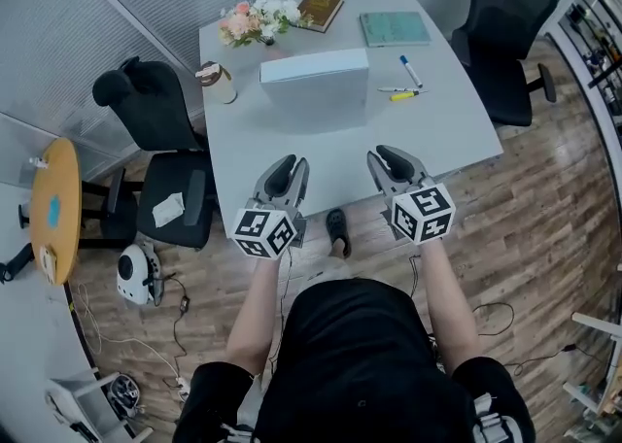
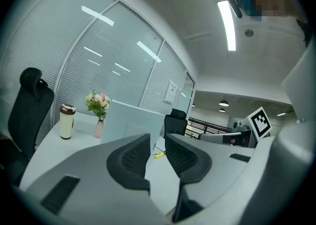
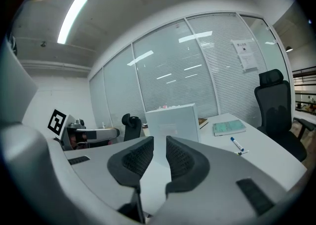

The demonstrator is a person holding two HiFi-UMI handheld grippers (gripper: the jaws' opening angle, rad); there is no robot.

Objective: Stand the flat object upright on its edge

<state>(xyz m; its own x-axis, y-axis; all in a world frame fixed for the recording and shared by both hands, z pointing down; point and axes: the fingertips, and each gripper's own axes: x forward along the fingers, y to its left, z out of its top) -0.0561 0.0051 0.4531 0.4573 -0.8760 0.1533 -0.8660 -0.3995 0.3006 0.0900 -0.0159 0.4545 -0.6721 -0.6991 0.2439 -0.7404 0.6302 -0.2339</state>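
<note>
The flat object is a pale blue-white box (image 1: 314, 82). It stands upright on its long edge in the middle of the grey table (image 1: 442, 135). Both grippers hover over the table's near edge, well short of the box and not touching it. My left gripper (image 1: 288, 165) has a narrow gap between its jaws and nothing in it. My right gripper (image 1: 388, 155) is the same, slightly parted and empty. The left gripper view has the box (image 2: 129, 123) beyond the left gripper (image 2: 157, 146). In the right gripper view the box (image 3: 173, 120) stands straight ahead of the right gripper (image 3: 159, 148).
Behind the box are a flower vase (image 1: 258, 20), a lidded cup (image 1: 220, 82), a brown book (image 1: 321, 9) and a green book (image 1: 394, 28). A marker (image 1: 410, 71) and a yellow pen (image 1: 404, 94) lie to the right. Black chairs (image 1: 160, 164) (image 1: 505, 33) flank the table.
</note>
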